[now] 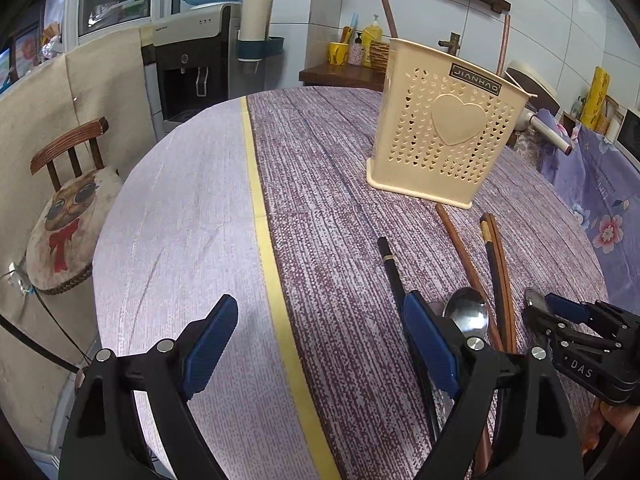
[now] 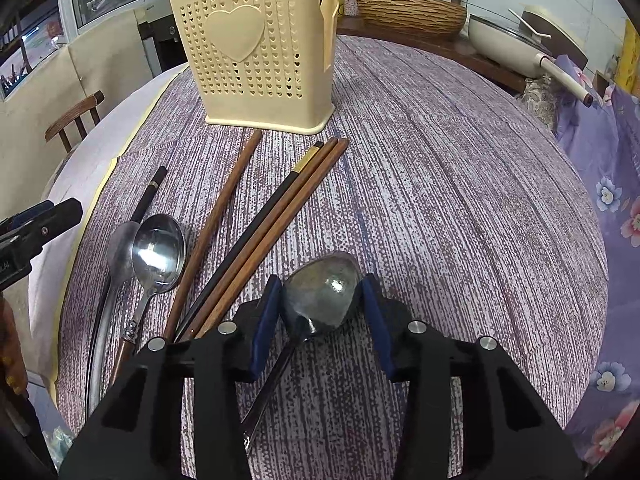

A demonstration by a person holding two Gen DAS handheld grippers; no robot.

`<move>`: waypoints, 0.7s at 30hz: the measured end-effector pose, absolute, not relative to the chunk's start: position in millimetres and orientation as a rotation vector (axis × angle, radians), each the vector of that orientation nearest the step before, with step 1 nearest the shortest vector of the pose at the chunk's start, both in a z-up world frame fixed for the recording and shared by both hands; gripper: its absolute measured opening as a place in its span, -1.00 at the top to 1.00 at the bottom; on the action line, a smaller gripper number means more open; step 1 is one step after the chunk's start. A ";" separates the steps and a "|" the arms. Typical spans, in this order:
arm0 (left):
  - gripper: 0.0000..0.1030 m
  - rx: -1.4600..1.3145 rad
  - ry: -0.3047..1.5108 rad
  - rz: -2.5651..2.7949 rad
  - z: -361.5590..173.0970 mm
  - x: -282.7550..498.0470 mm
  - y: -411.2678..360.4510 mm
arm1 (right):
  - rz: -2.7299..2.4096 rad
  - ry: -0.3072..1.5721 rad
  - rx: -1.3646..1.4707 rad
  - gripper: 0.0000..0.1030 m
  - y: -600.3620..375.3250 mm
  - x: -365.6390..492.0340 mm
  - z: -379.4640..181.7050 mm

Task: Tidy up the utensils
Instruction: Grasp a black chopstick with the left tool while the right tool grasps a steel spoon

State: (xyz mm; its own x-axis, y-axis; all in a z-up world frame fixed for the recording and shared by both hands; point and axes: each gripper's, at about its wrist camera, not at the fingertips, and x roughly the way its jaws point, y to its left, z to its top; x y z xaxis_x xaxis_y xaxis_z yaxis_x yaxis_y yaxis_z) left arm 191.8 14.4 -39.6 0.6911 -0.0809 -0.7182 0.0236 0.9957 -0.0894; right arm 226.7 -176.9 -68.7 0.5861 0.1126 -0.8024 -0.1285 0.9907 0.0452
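The right gripper (image 2: 320,292) has its blue pads on either side of a dull metal spoon (image 2: 320,298), the bowl sitting between them and touching both, its handle running back toward 7 o'clock under the tool; whether the spoon is lifted off the purple tablecloth (image 2: 460,200) cannot be told. At 10 o'clock from this gripper lie a shiny spoon (image 2: 158,250) and a grey spoon (image 2: 120,252) side by side, with a brown chopstick (image 2: 218,220), a black chopstick (image 2: 262,226) with a gold band and two more brown chopsticks (image 2: 280,224) fanned toward 12 o'clock. Beyond them, at 11 o'clock, stands the cream perforated utensil holder (image 2: 256,52), labelled "JIANHAO" above a raised heart. The left gripper (image 1: 316,344) is spread wide with nothing between its fingers, over the tablecloth's yellow stripe (image 1: 276,292). The right gripper's body reads "DAS".
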 end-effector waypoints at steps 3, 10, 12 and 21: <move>-0.42 -0.071 0.828 -0.088 -40.3 200.4 9.5 | 0.149 0.930 -0.001 0.18 -179.4 226.5 -69.0; -0.06 -0.043 0.893 -0.176 -46.8 223.9 -14.7 | 0.155 0.925 0.013 0.18 -180.6 224.7 -69.3; 0.00 -0.023 0.908 -0.185 -49.8 228.7 -22.4 | 0.153 0.921 0.019 0.18 -181.9 223.9 -69.6; 0.08 -0.023 0.924 -0.161 -55.1 233.9 -23.6 | 0.102 0.926 0.017 0.16 -182.8 221.6 -70.1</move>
